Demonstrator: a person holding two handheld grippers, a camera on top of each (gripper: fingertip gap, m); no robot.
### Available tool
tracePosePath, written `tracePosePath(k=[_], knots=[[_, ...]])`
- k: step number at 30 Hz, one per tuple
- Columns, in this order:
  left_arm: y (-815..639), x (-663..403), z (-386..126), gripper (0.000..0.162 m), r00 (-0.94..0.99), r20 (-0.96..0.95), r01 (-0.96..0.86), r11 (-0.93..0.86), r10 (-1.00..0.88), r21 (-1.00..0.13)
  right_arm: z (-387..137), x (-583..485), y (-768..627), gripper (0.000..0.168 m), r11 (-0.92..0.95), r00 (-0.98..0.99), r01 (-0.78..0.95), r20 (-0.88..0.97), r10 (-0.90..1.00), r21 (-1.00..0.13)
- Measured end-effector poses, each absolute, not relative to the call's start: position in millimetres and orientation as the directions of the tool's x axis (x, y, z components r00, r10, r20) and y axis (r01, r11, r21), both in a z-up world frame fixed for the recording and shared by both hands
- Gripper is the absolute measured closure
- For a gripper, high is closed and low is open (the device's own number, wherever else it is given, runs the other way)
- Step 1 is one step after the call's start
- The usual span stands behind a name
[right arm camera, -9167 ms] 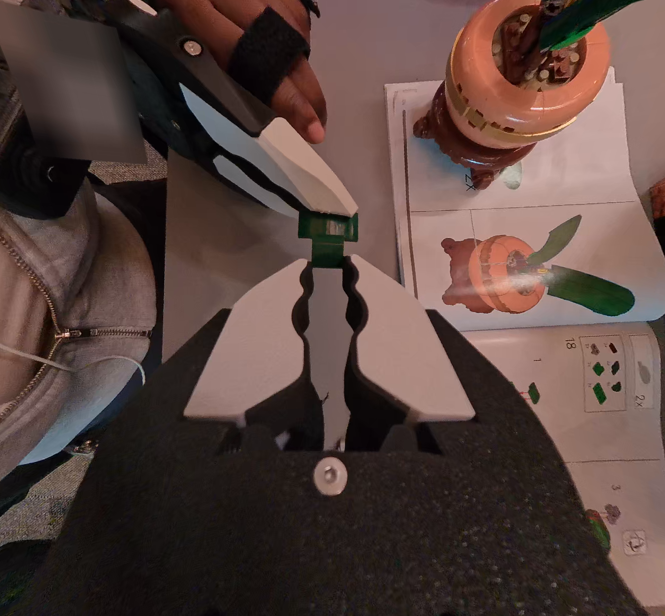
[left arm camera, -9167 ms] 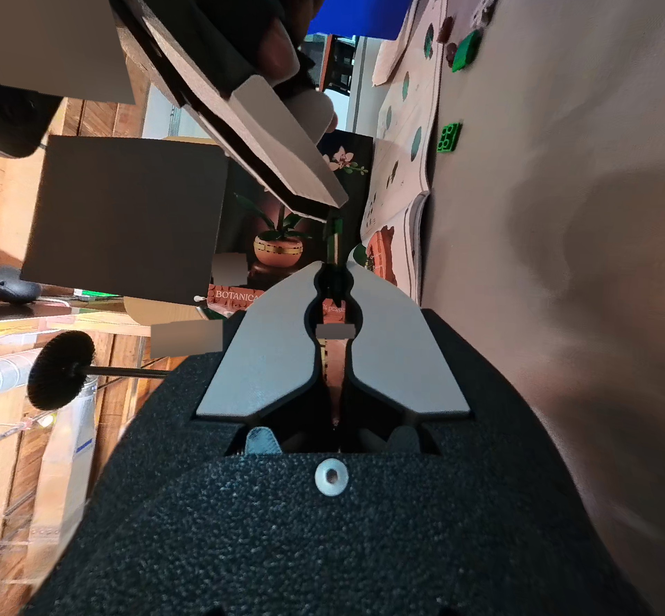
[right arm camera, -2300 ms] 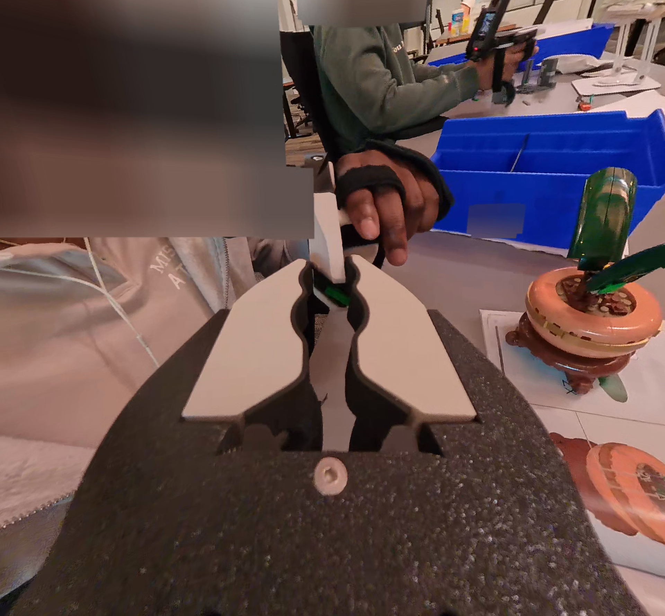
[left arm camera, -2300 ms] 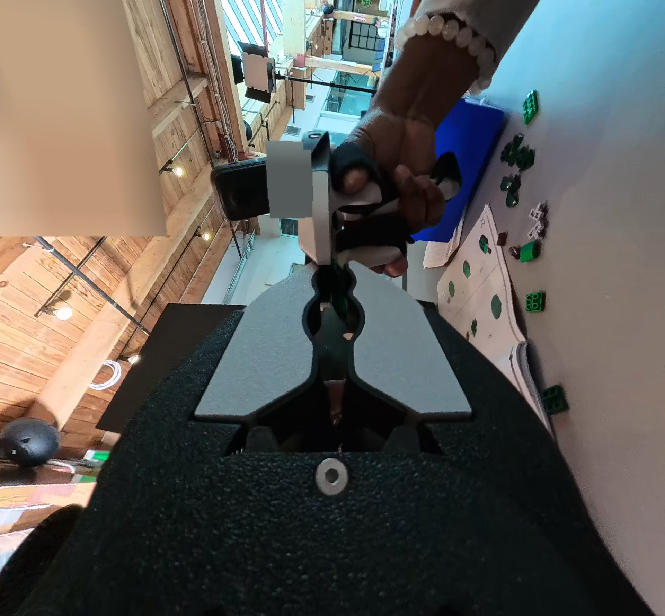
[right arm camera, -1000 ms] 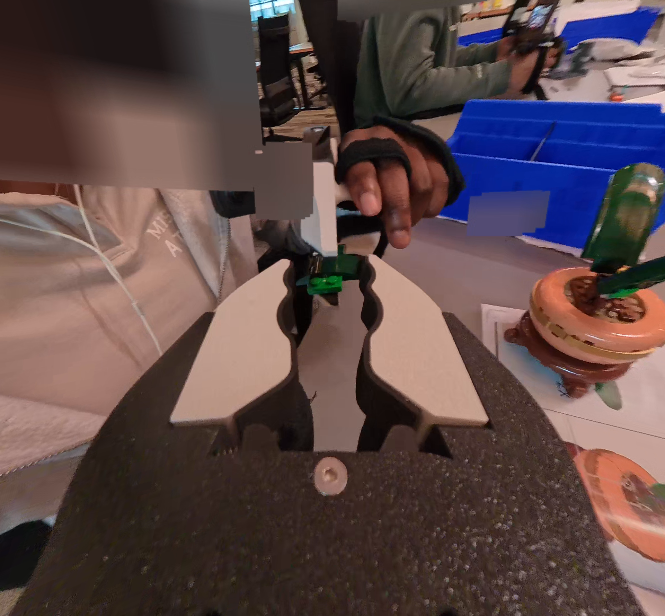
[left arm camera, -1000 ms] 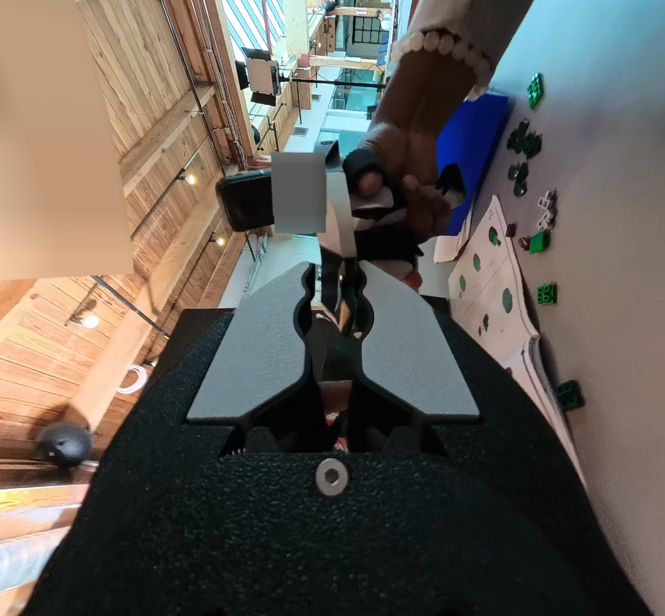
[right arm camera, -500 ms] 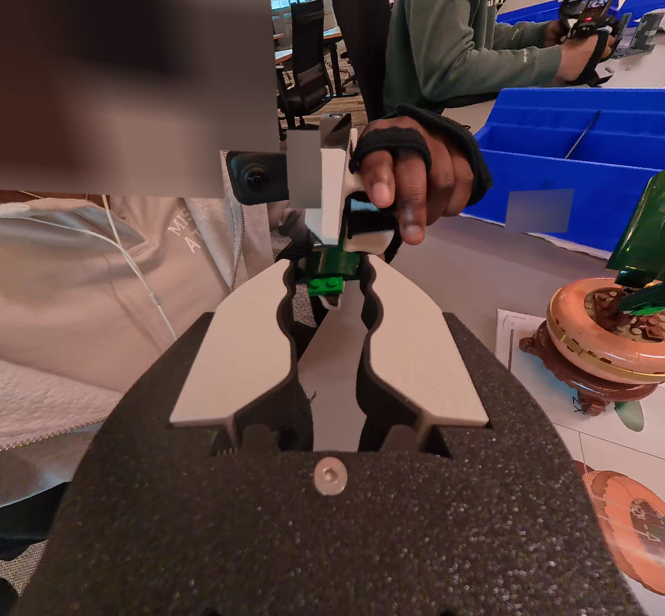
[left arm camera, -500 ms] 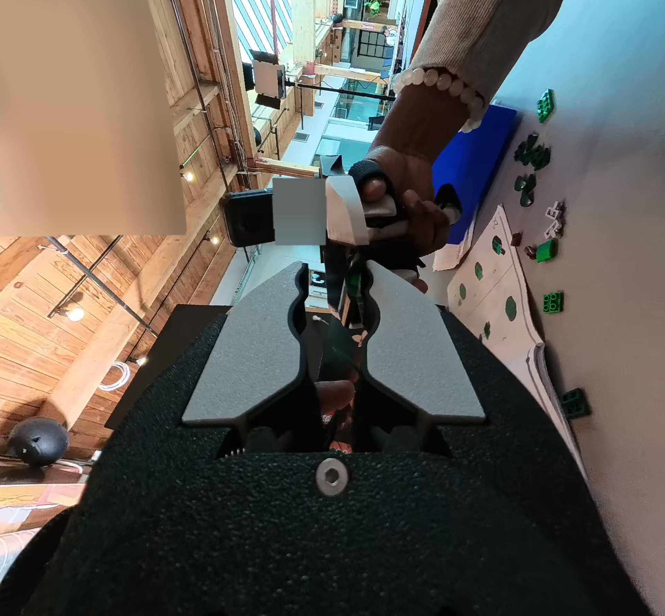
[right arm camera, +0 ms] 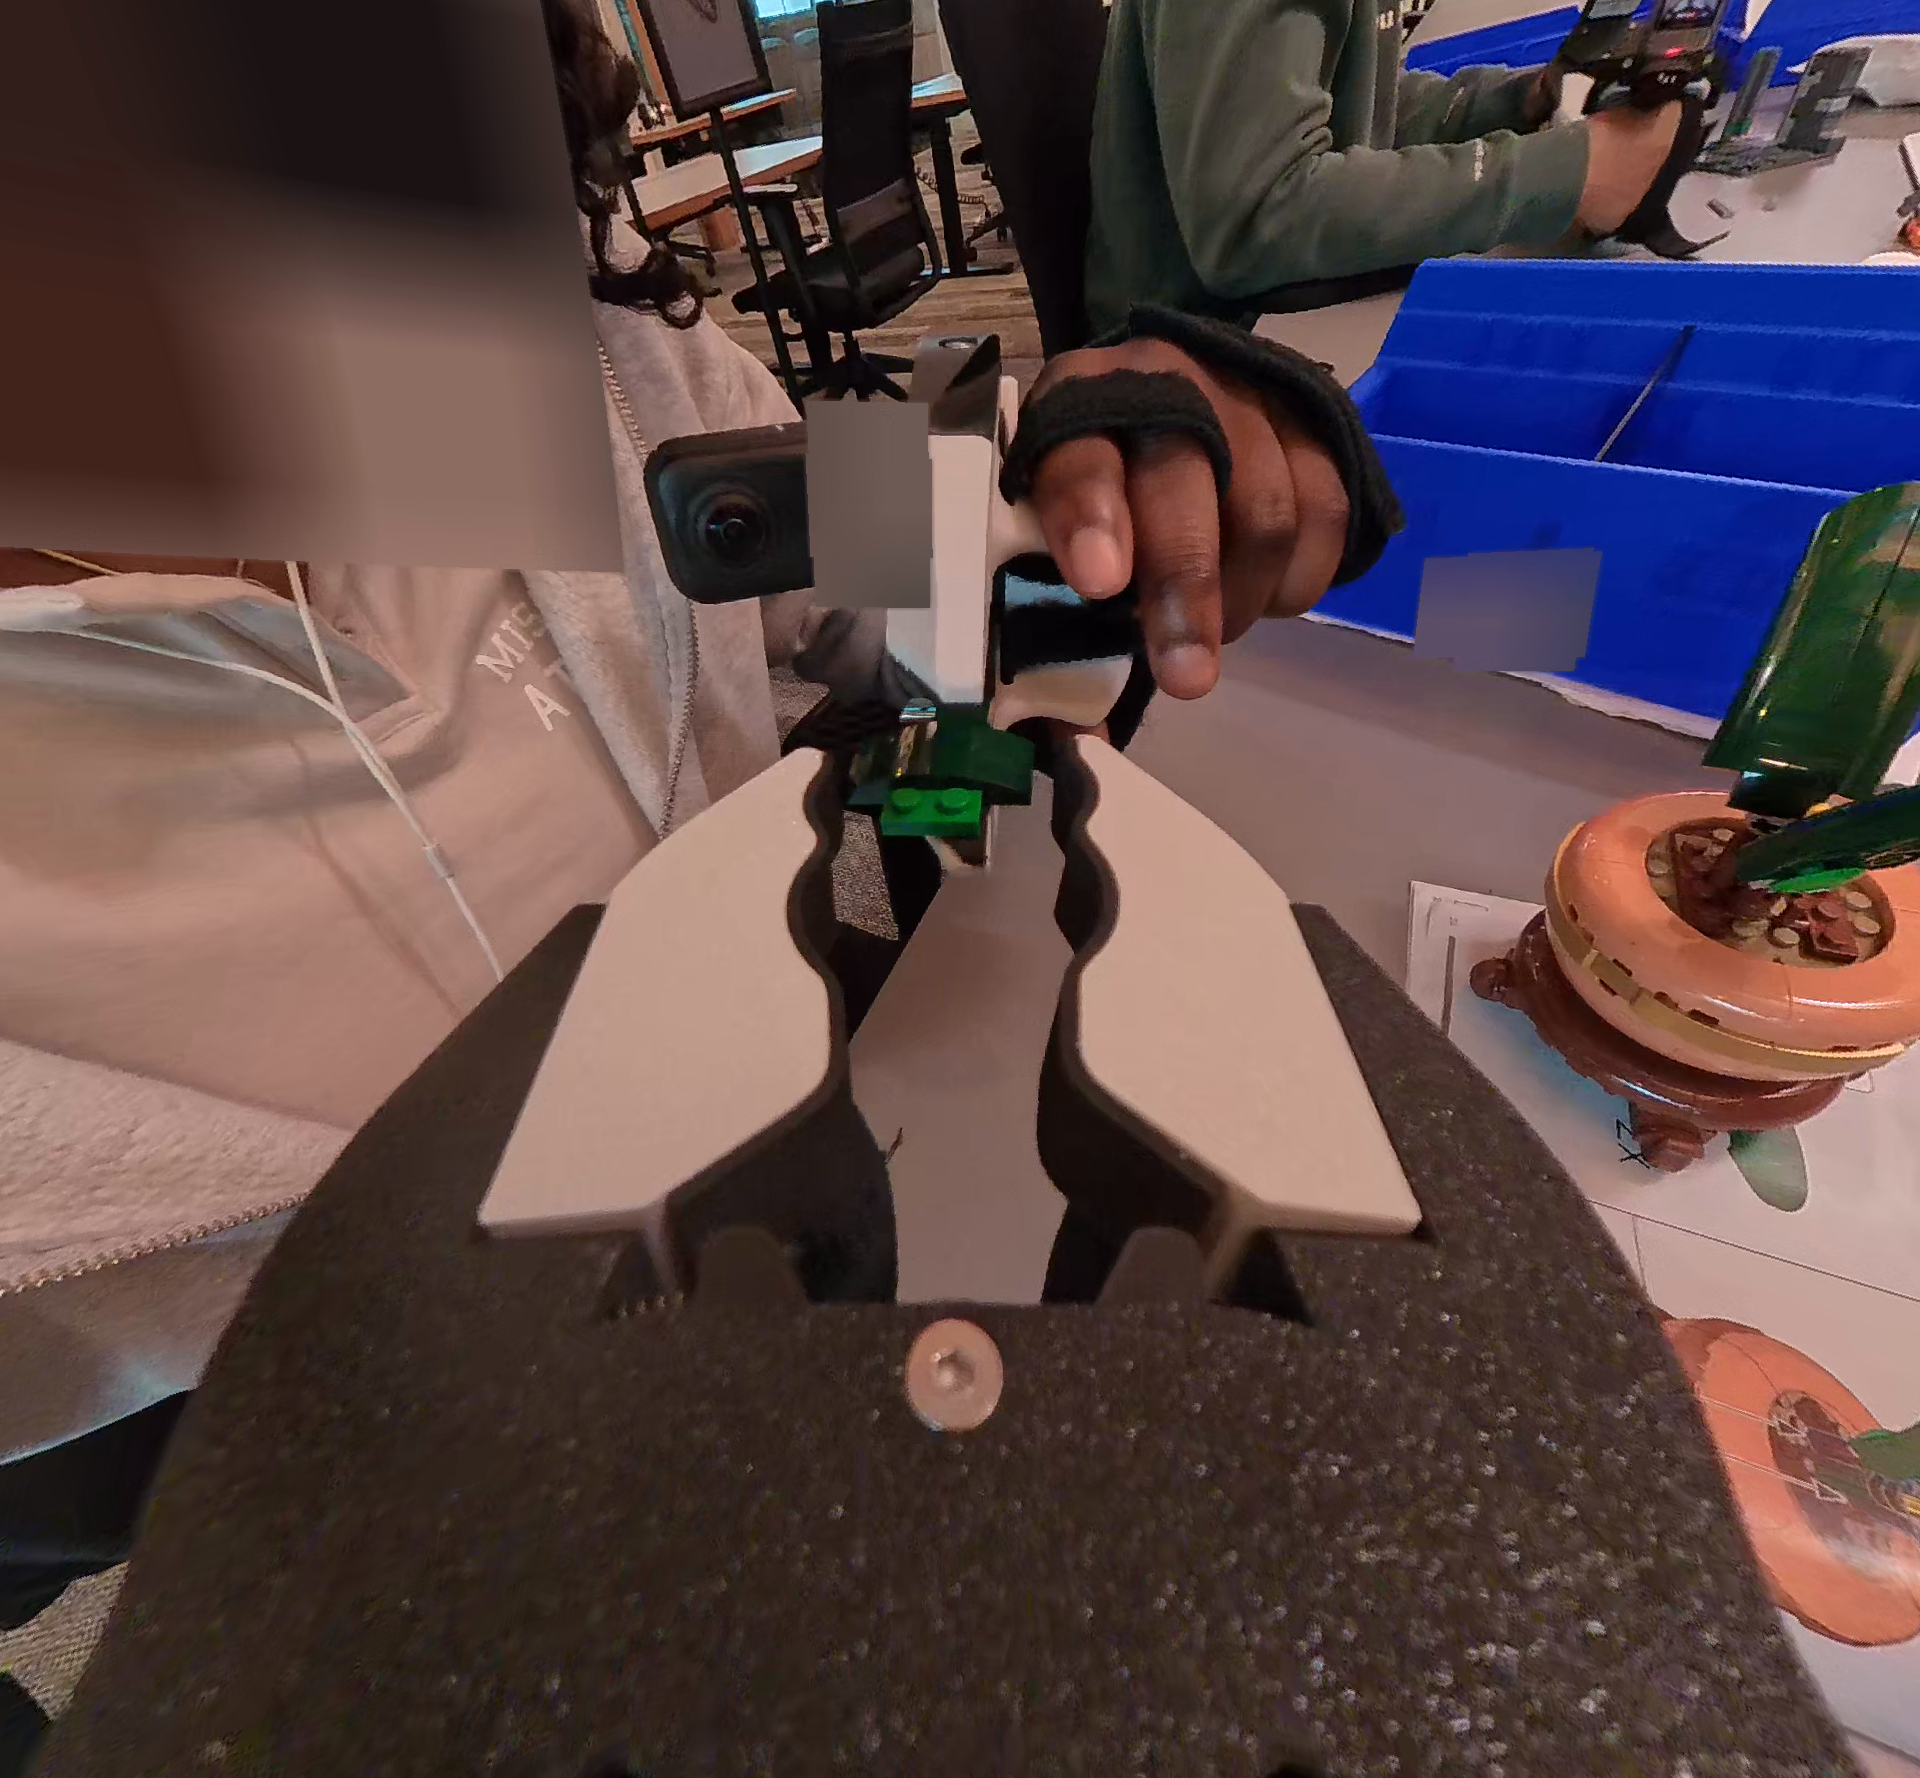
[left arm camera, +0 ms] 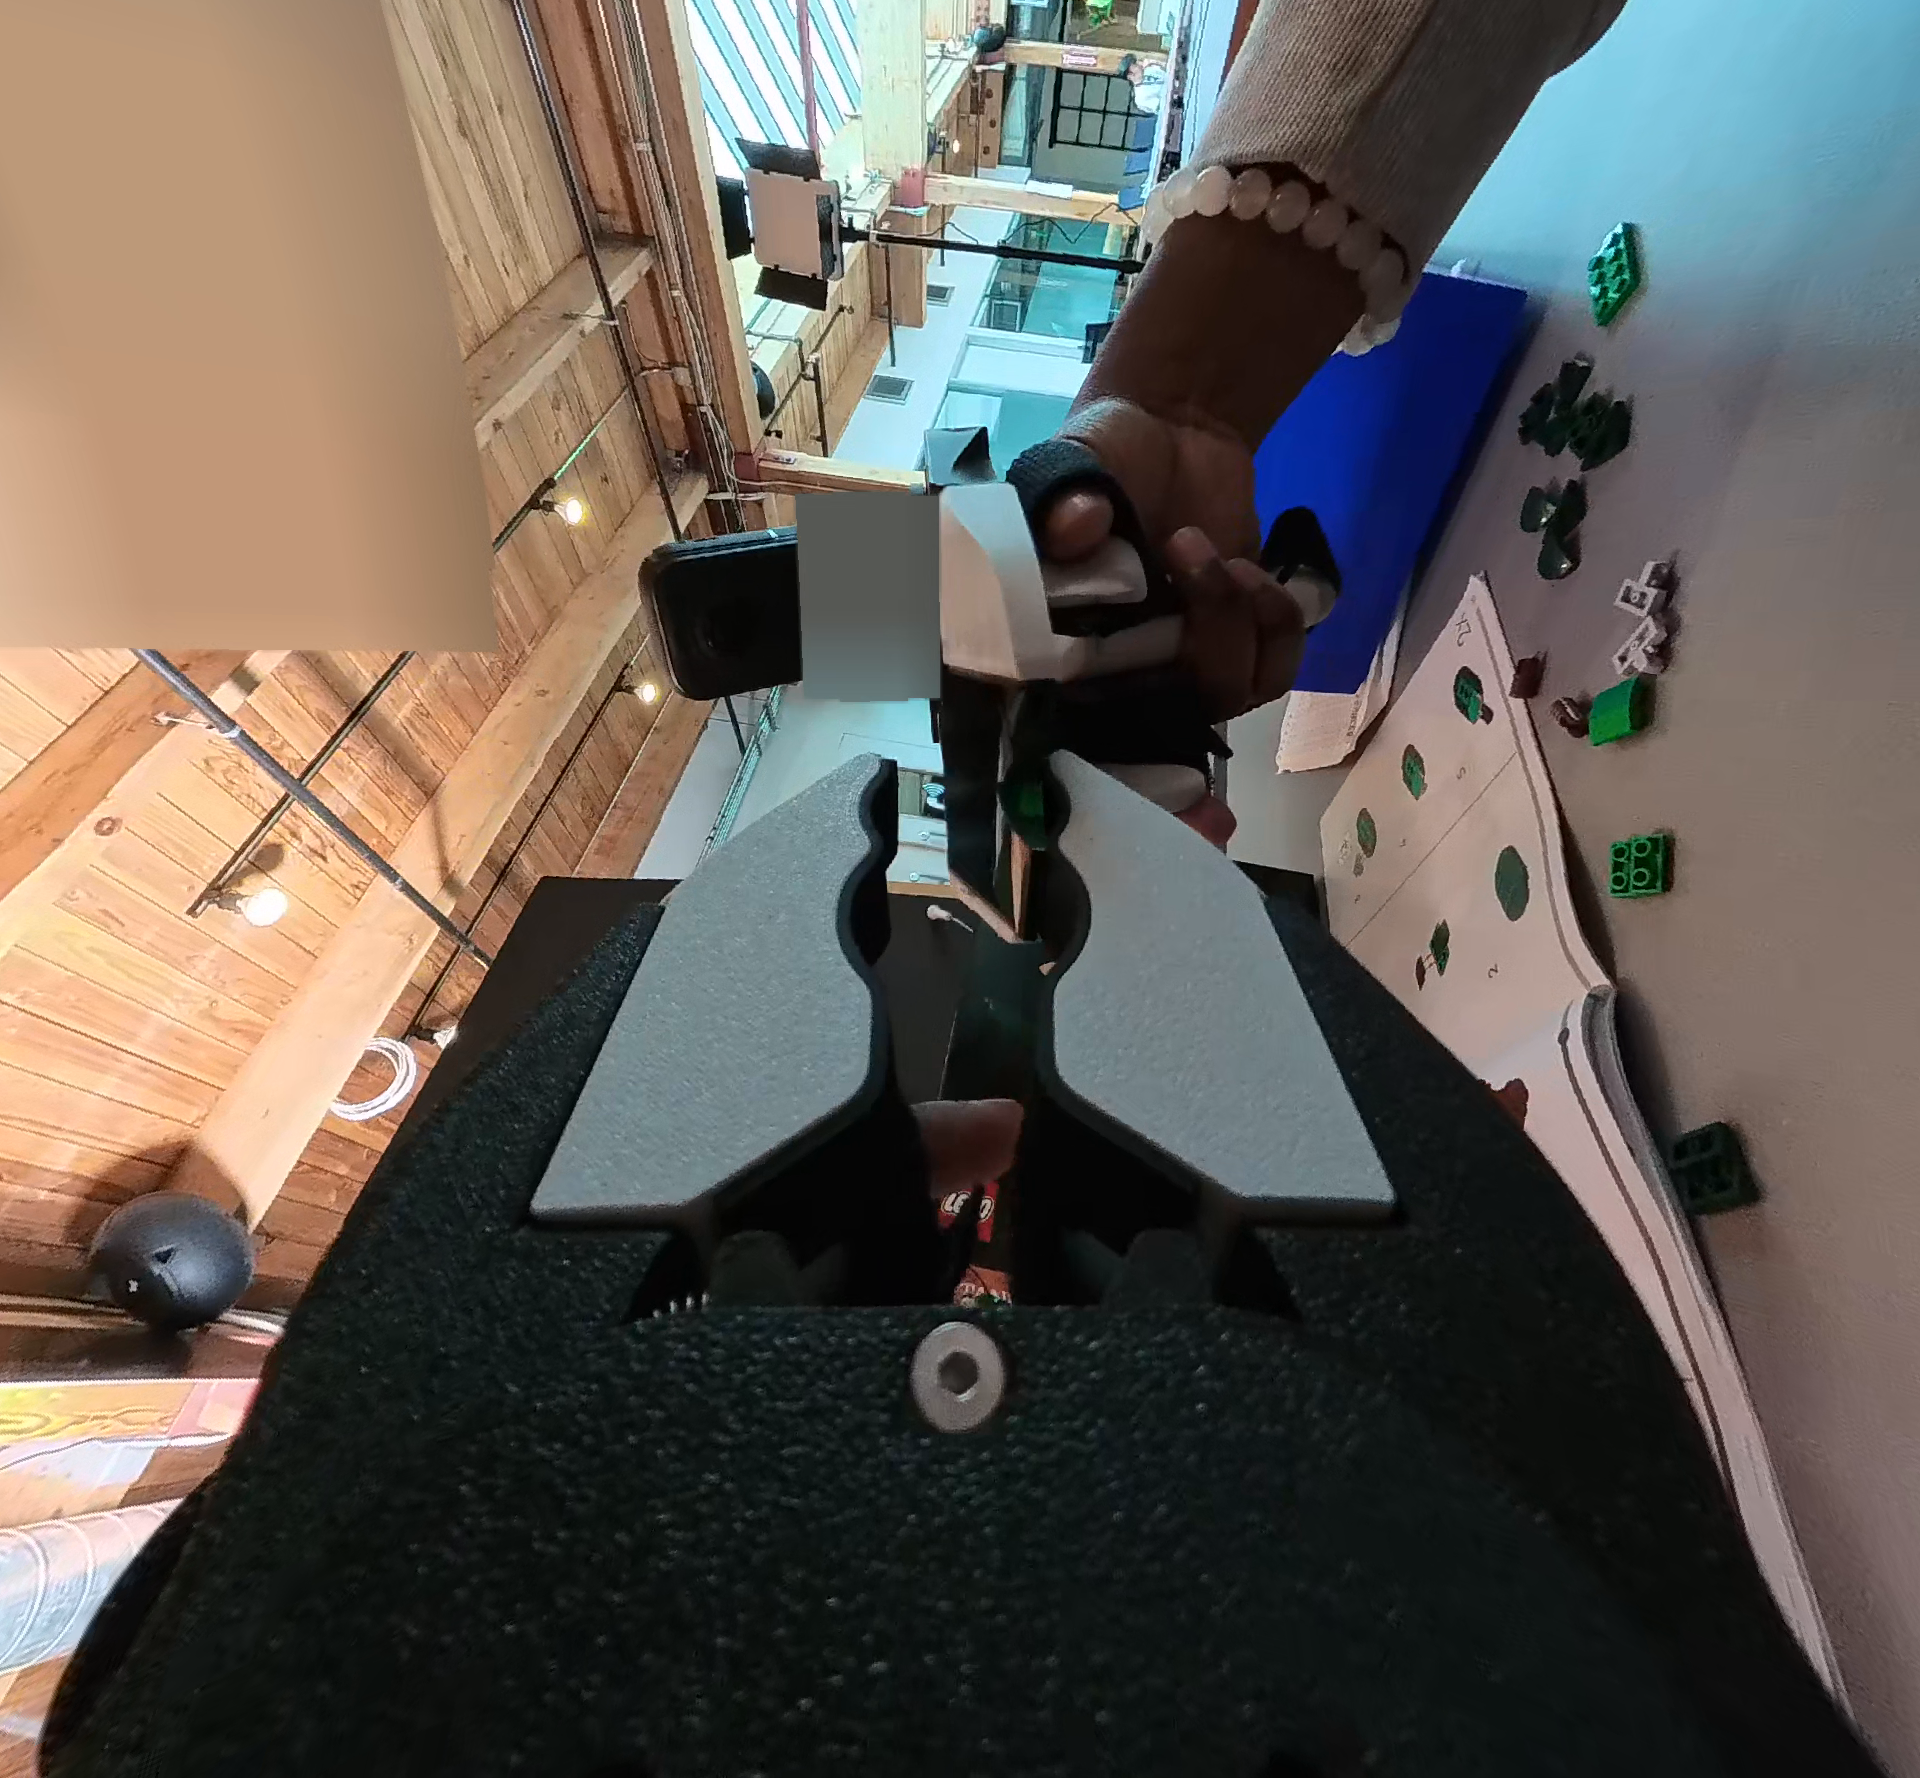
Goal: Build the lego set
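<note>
— On the left first: what grip?

— For the left gripper (left arm camera: pixel 971 793): clenched on the dark green leaf piece (left arm camera: pixel 997 1001), lifted in the air, seemingly over the near edge of the table (left arm camera: pixel 1766 585). Hold firm there, without twisting the wrist.

— And on the right?

— For the right gripper (right arm camera: pixel 945 762): released, jaws wide, one fingertip at each side of the bright green plate (right arm camera: pixel 930 806), apparently not touching. Plate sitting at the end of the leaf piece; fully seated or not, cannot tell.

— How to do the step well, then?

— Bring both grippers nose to nose, in one straight line. Close the right fingers slowly on the flat sides of the plate, never on the studs. Push only along the stud direction, with equal counter-push from the left. No rocking, otherwise danger of popping a small part off and dropping it.

— Afterwards, where to go?

— Probably to the flower pot model (right arm camera: pixel 1704 959), further right, standing on the instruction booklet (right arm camera: pixel 1538 1209), between the near edge and the blue bin (right arm camera: pixel 1662 440) toward the far edge. Dark green leaves standing in the pot already. Approach from above, well clear of them.
</note>
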State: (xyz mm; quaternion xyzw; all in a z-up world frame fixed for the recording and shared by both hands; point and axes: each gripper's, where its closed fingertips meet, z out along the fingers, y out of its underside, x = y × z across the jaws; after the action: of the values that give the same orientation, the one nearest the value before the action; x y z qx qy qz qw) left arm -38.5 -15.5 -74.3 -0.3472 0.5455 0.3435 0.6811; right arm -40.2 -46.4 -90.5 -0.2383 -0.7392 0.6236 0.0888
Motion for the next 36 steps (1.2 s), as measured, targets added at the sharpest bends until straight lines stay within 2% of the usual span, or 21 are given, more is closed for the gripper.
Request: tracePosePath(k=[5,8,13,17,20,24,30,34,36], knots=[[-14.9,-44.1,-76.9,0.138,0.154,-0.984,-0.86,0.503,0.093,-0.087,-91.6,-42.1,-23.9,0.121,0.172,-0.828,0.207,-0.079,0.555,-0.963],[-16.4,-56.8,-82.0,0.138,0.13,-0.987,-0.884,0.462,0.089,-0.075,-106.4,-44.0,12.0,0.125,0.244,-0.716,0.201,0.027,0.697,-0.949],[-20.4,-80.0,-98.1,0.138,0.107,-0.993,-0.916,0.394,0.057,-0.076,-187.9,-47.7,57.6,0.138,0.402,-0.582,0.444,0.083,0.809,-0.801],[-20.5,-91.9,-110.4,0.138,0.09,-0.995,-0.933,0.353,0.041,-0.07,-227.7,-64.2,39.9,0.146,0.43,-0.602,0.517,0.043,0.798,-0.74],[-20.4,-97.6,-115.4,0.138,0.105,-0.994,-0.935,0.344,0.033,-0.088,-245.7,-75.5,26.8,0.147,0.476,-0.626,0.547,0.041,0.779,-0.688],[-19.9,-102.7,-116.6,0.139,0.112,-0.993,-0.937,0.336,0.035,-0.093,-254.1,-88.3,28.5,0.147,0.5,-0.612,0.57,0.067,0.788,-0.652],[-20.3,-104.5,-121.2,0.139,0.128,-0.991,-0.934,0.341,0.031,-0.11,-258.2,-83.8,23.1,0.153,0.471,-0.628,0.622,-0.039,0.777,-0.626],[-19.9,-103.1,-121.4,0.139,0.124,-0.992,-0.934,0.341,0.032,-0.106,-238.2,-73.8,32.2,0.153,0.495,-0.636,0.585,0.015,0.772,-0.642],[-20.1,-103.0,-120.8,0.139,0.128,-0.991,-0.933,0.342,0.033,-0.109,-216.1,-70.6,62.3,0.153,0.527,-0.58,0.567,0.147,0.801,-0.633]])
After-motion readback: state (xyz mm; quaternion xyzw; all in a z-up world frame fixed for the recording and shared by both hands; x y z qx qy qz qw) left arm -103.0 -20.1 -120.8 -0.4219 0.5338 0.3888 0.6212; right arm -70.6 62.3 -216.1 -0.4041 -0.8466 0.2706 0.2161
